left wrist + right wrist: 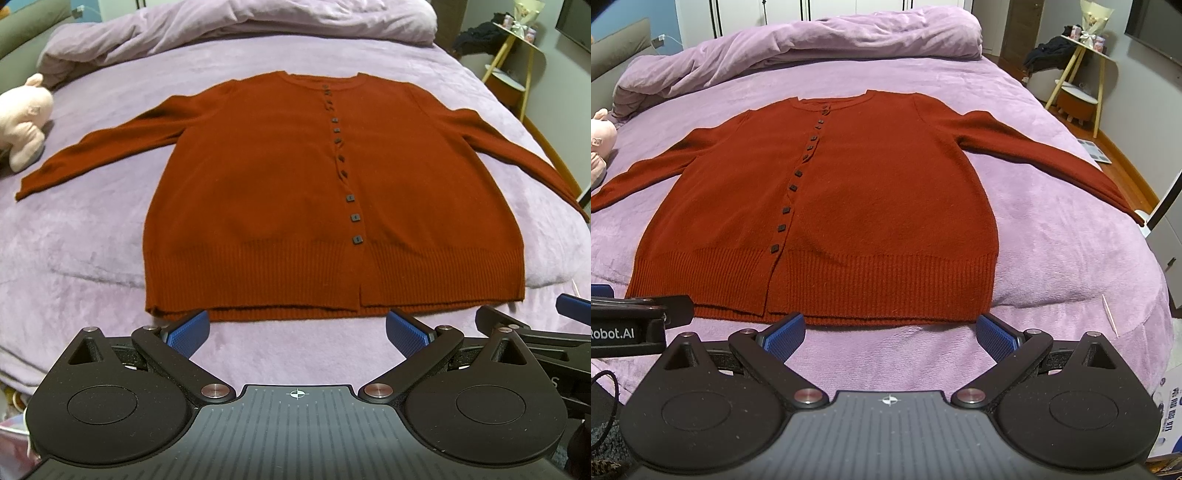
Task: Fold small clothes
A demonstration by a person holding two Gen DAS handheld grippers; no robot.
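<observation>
A rust-red buttoned cardigan lies flat on the purple bed, front up, both sleeves spread out to the sides; it also shows in the right wrist view. A row of dark square buttons runs down its front. My left gripper is open and empty, just short of the ribbed hem. My right gripper is open and empty, also just short of the hem, to the right of the left one. Part of the right gripper shows in the left wrist view, and part of the left gripper shows in the right wrist view.
The purple bed cover surrounds the cardigan. A rolled purple duvet lies at the far end. A pink plush toy sits at the left edge. A yellow-legged side table stands beyond the bed's right side.
</observation>
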